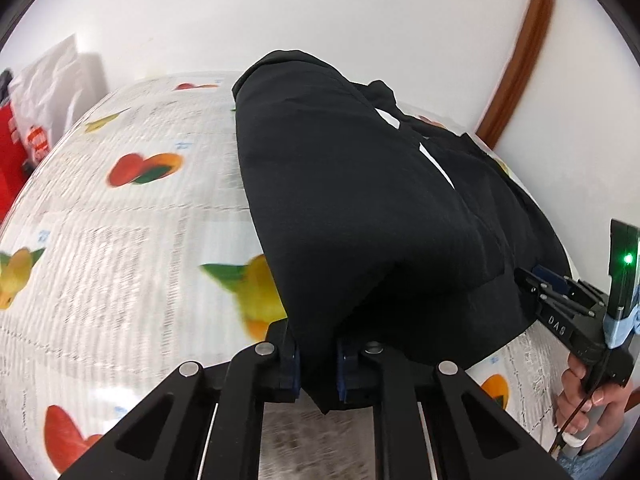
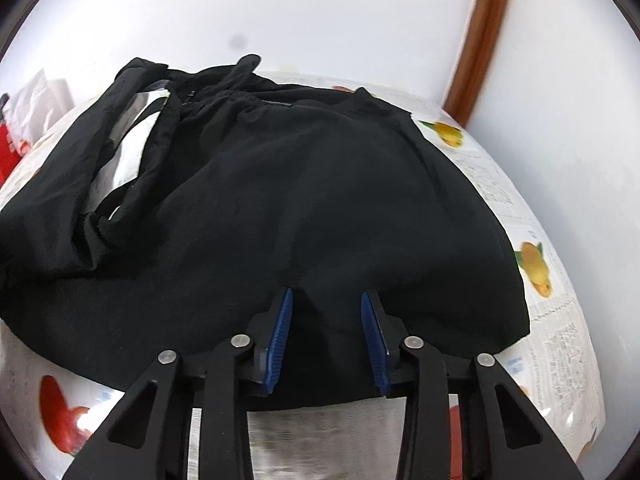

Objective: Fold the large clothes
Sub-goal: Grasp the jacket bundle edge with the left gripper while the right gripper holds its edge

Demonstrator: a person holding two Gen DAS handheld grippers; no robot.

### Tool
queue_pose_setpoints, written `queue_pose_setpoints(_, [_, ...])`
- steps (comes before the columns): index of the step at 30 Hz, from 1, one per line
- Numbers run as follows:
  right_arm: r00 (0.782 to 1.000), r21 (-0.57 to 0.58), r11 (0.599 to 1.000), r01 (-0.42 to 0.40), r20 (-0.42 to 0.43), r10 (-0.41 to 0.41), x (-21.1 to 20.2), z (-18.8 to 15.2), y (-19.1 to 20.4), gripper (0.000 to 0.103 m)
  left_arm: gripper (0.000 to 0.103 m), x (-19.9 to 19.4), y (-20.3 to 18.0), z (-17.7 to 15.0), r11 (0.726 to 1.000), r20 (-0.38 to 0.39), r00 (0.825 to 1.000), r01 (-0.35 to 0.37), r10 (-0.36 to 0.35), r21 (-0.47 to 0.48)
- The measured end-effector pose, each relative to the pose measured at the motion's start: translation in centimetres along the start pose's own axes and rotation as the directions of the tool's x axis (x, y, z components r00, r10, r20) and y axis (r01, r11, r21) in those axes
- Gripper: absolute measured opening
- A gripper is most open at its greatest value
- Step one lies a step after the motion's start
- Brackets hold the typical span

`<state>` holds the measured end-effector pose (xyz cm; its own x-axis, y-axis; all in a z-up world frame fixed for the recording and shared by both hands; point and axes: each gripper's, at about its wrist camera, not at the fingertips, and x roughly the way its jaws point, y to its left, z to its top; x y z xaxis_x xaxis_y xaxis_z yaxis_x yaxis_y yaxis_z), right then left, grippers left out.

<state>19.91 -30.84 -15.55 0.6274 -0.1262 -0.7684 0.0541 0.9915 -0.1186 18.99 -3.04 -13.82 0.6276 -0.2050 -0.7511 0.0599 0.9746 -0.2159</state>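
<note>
Pinching black garment (image 1: 360, 208) in left gripper (image 1: 318, 368), long axis running away across worktop (image 1: 120, 240); right gripper (image 2: 326, 340) jaws apart astride near hem.

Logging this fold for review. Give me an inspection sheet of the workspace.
Surface: table under a fruit-print cloth.
Job's things: black garment spread on the table, its near edge lifted.
Clutter: red and white bags at the far left edge.
Grippers: left gripper clamped on a fold of the garment; right gripper open, fingers astride the garment's near edge.
Cables: thin cord hanging by the hand on the right gripper.
Surroundings: white wall, brown wooden trim.
</note>
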Motion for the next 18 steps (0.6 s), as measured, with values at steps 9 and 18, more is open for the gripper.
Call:
queue_pose_setpoints(9, [0.984,-0.072,0.982,-0.175,-0.002,0.176,-0.6,0.8,4.3,0.036,0.012,-1.9,5.4,-0.7,0.999,-0.021,1.0,0.014,-0.015,-0.046])
queue_pose_setpoints(18, [0.889,-0.054,0.888,-0.457,0.01,0.458,-3.4,2.8,5.7,0.064,0.036,-2.4,6.7,-1.9,0.993,-0.02,0.994,0.104,-0.105,-0.047])
